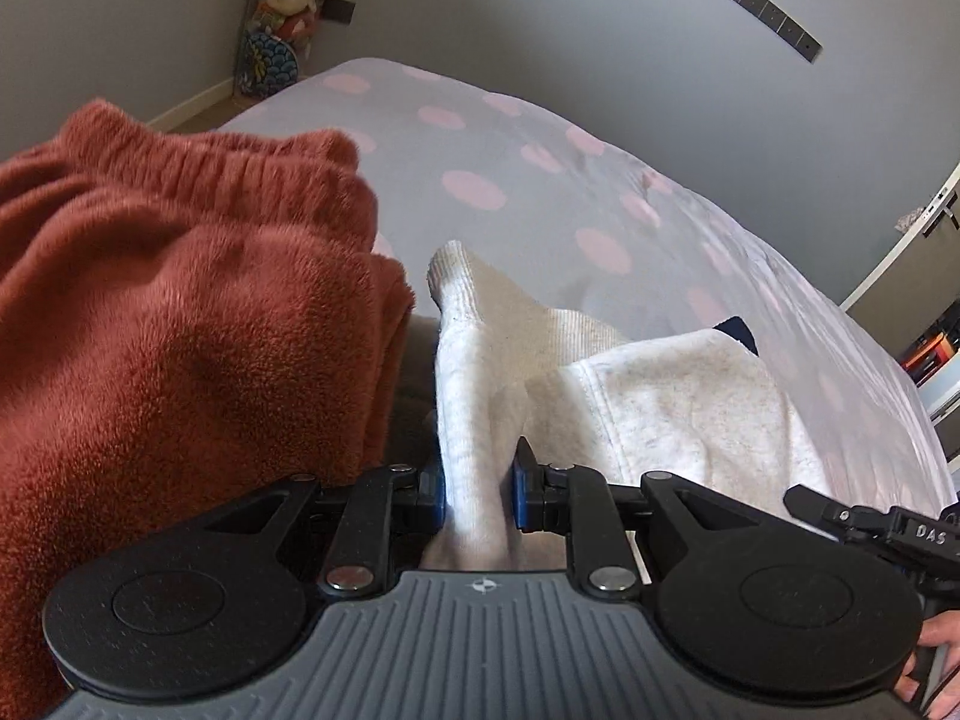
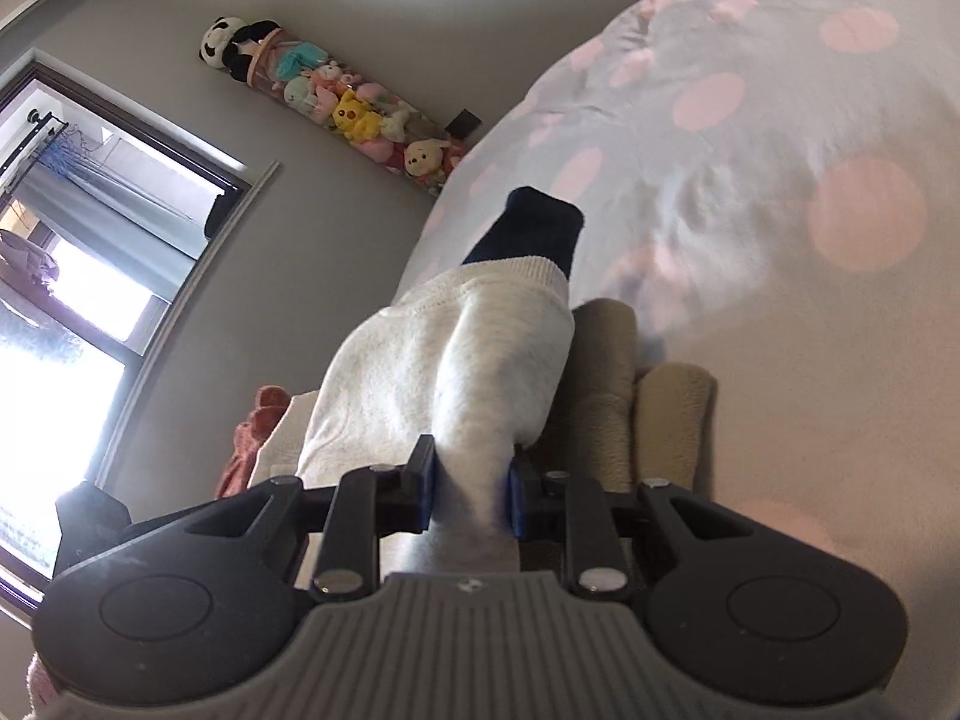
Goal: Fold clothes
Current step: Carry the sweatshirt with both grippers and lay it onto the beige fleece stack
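Left wrist view, left to right. Rust-red fleece garment [image 1: 180,312] heaped at 9 o'clock, ribbed waistband on top, touching the left side of the gripper frame. Plush toys [image 1: 282,6] stacked in the room corner at 11 o'clock, far off. Left gripper [image 1: 480,486] at 6 o'clock, jaws narrow, blue pads clamped on a bunched fold of the light grey sweatshirt [image 1: 678,402]; the cloth runs up between the pads to a ribbed cuff near centre, and the rest spreads toward 3 o'clock over the bed. A dark navy bit [image 1: 741,330] peeks out at the sweatshirt's far edge. Bedspread [image 1: 540,138], pale with pink dots, fills 12 to 3 o'clock. Black strip on the wall [image 1: 771,15] at 1 o'clock. A hand [image 1: 936,660] at 4 o'clock by the edge, gripping the other tool's handle.

Right wrist view, left to right. Bright window [image 2: 90,276] at 9 o'clock. Tube of plush toys [image 2: 336,96] at 11 o'clock. Red garment edge at 8 o'clock, partly hidden. Right gripper [image 2: 471,498] at 6 o'clock, jaws narrow, pinching the same grey sweatshirt [image 2: 456,360], with a navy cuff [image 2: 534,228] sticking out at the top. Folded beige fleece items [image 2: 636,396] just right of it, touching. Dotted bedspread [image 2: 780,192] from 12 to 4 o'clock.
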`<control>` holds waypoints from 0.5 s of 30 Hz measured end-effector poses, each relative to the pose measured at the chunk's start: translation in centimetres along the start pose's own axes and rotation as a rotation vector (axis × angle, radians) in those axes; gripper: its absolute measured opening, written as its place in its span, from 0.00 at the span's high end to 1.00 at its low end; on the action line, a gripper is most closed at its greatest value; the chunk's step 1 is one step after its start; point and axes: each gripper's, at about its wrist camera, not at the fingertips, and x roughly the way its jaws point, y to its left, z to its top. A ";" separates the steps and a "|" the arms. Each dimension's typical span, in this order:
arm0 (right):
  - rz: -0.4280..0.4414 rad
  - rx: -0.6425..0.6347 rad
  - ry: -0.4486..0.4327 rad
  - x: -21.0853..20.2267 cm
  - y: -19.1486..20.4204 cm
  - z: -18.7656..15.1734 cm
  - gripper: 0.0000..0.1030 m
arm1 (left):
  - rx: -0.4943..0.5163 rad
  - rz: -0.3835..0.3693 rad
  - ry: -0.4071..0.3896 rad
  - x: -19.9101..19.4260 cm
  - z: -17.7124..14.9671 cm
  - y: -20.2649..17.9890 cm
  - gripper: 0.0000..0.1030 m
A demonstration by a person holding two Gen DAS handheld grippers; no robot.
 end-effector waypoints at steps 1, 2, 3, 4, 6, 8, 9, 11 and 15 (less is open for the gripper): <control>-0.006 0.004 0.004 0.4 -0.5 -0.1 0.75 | 0.019 0.010 0.003 0.2 -0.2 -0.1 0.83; -0.015 0.006 0.009 0.8 -0.9 -0.2 0.75 | 0.038 0.022 0.004 0.4 -0.5 -0.3 0.82; -0.025 0.004 0.015 1.1 -1.1 -0.4 0.75 | 0.057 0.035 0.004 0.5 -0.7 -0.5 0.82; -0.036 0.002 0.022 1.5 -1.4 -0.5 0.75 | 0.067 0.045 0.004 0.6 -0.8 -0.6 0.82; -0.056 -0.011 0.029 1.7 -1.2 -0.6 0.75 | 0.069 0.064 0.008 0.6 -0.8 -1.0 0.82; -0.076 -0.020 0.038 1.4 -0.7 -0.4 0.72 | 0.084 0.088 0.010 0.1 -0.7 -1.8 0.79; -0.088 -0.027 0.043 1.1 -0.3 -0.2 0.69 | 0.097 0.095 0.007 -0.5 -0.7 -2.2 0.78; -0.119 -0.055 0.033 0.0 0.6 0.4 0.62 | 0.120 0.111 -0.010 -2.1 -0.6 -2.9 0.75; -0.179 -0.187 -0.032 -3.7 2.6 1.1 0.61 | 0.191 0.165 -0.094 -6.5 -0.4 -4.2 0.75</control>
